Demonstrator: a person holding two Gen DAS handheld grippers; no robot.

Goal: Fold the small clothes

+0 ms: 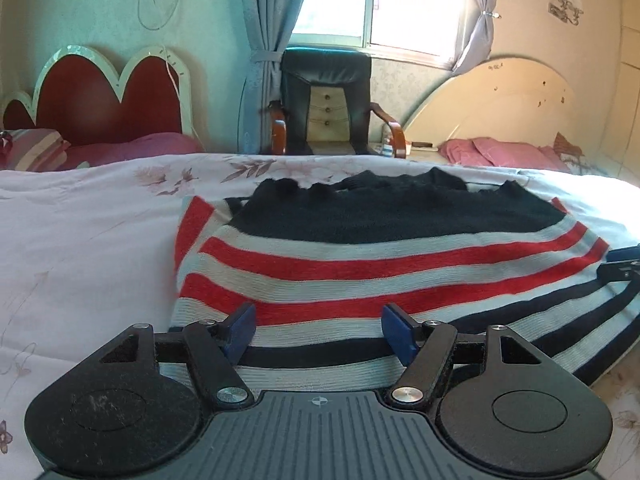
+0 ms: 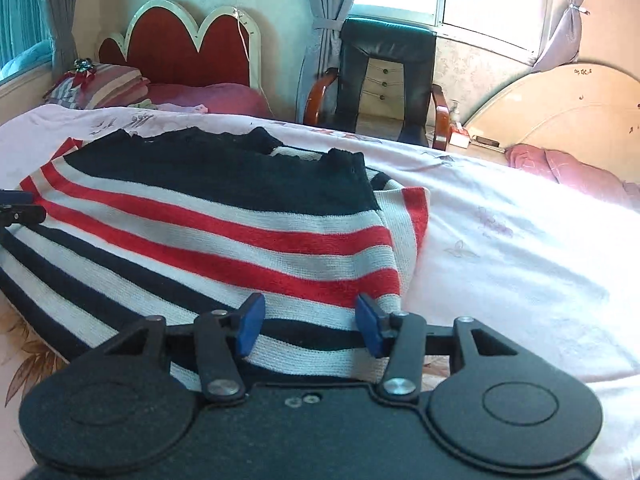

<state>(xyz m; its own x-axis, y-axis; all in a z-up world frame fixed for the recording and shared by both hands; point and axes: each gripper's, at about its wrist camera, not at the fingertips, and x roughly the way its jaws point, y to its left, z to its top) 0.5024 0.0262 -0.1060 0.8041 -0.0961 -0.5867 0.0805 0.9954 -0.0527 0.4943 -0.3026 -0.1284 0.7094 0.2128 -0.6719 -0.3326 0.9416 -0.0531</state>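
A knitted sweater [image 1: 360,264] [image 2: 224,232], navy at the top with red, white and navy stripes below, lies spread on the pale floral bed sheet [image 1: 80,240] [image 2: 520,260]. Its sleeves look folded in at both sides. My left gripper [image 1: 318,320] stands open over the near striped hem on the sweater's left part, with flat fabric spanning the wide gap between its blue pads. My right gripper [image 2: 310,308] is open too, with a narrower gap, over the hem near the sweater's right edge. Each view catches the other gripper's fingers [image 1: 622,256] [image 2: 20,206] at its border.
Beyond the bed stands a black armchair [image 1: 326,104] [image 2: 384,80] with wooden arms under a curtained window. A red scalloped headboard [image 1: 108,96] and pink pillows are at the far left. A cream headboard [image 1: 492,96] and more pink bedding are at the far right.
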